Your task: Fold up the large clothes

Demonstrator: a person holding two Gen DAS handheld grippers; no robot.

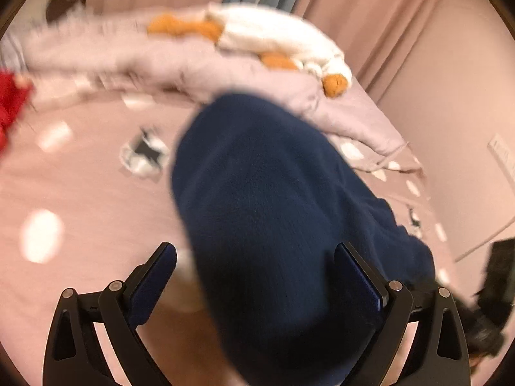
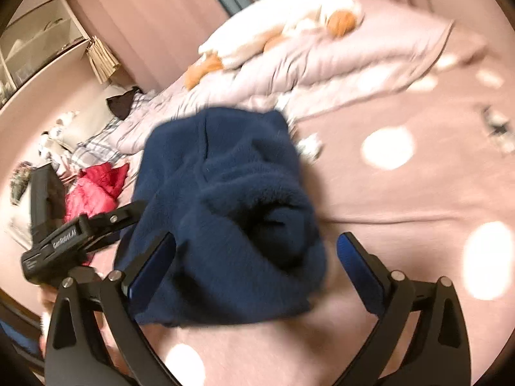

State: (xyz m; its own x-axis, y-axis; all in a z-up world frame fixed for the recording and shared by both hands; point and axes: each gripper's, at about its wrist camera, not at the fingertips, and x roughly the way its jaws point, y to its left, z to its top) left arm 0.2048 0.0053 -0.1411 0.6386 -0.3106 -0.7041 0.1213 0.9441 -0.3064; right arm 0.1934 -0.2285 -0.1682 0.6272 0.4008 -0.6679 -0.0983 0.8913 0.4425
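setting down looks like the step you're on: the navy fleece (image 2: 222,206) lies bunched in a thick heap on the pink bedsheet (image 2: 402,199), with the quilt (image 2: 322,64) and a white and orange plush toy (image 2: 280,29) behind it. your right gripper (image 2: 256,263) stands wide open, its left pad against the fleece's edge, the right pad clear over bare sheet, so nothing is pinched there. your left gripper (image 1: 256,276) also stands spread, with the fleece filling the space between its pads; the blur is heavy, but it seems to be resting there, not clamped. a red garment (image 2: 96,189) lies off to the side.

next, you'll need to find an edge or corner of the fleece with each gripper, close on it, and draw the cloth out flat before folding.
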